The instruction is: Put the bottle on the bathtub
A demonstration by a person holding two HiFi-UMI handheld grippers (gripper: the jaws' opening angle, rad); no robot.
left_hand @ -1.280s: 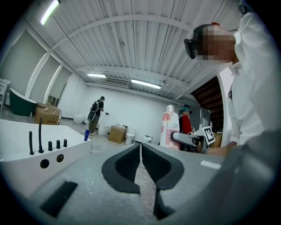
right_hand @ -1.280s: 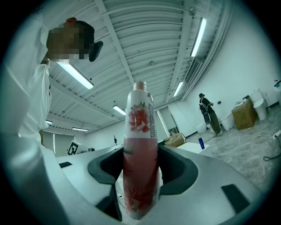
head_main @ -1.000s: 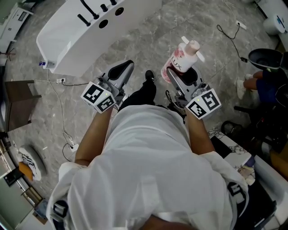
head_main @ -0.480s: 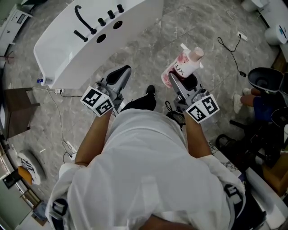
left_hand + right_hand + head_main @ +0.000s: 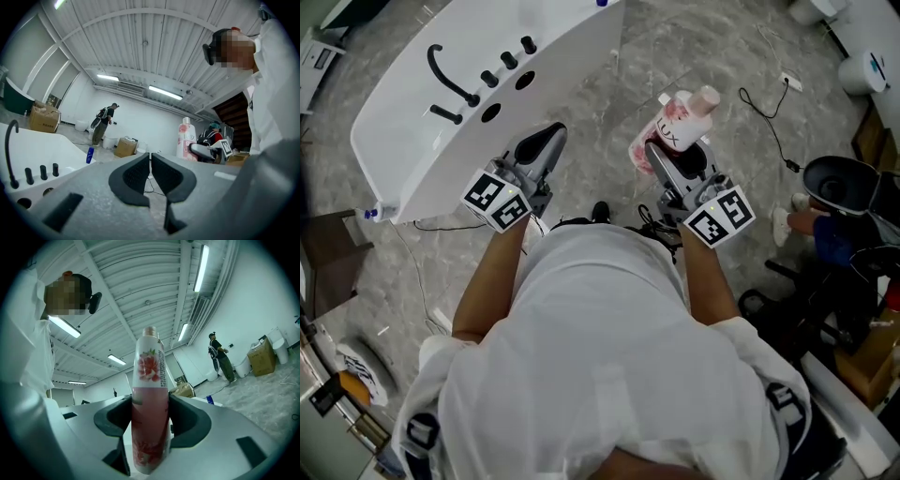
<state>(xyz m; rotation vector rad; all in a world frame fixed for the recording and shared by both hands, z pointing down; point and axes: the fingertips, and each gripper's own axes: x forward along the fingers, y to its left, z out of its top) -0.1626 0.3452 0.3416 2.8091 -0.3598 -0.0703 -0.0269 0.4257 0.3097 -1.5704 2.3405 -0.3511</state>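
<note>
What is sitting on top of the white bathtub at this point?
On the bathtub deck: a black faucet, three black knobs and two holes. The pink bottle is in the right gripper, over the floor. The basin is out of view.

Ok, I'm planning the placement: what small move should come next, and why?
Probably carry the right gripper left and forward toward the bathtub: it is shut on the pink bottle, which hangs over the floor, apart from the rim.

Pink bottle (image 5: 150,408) held aloft, beside white bathtub (image 5: 403,141).
</note>
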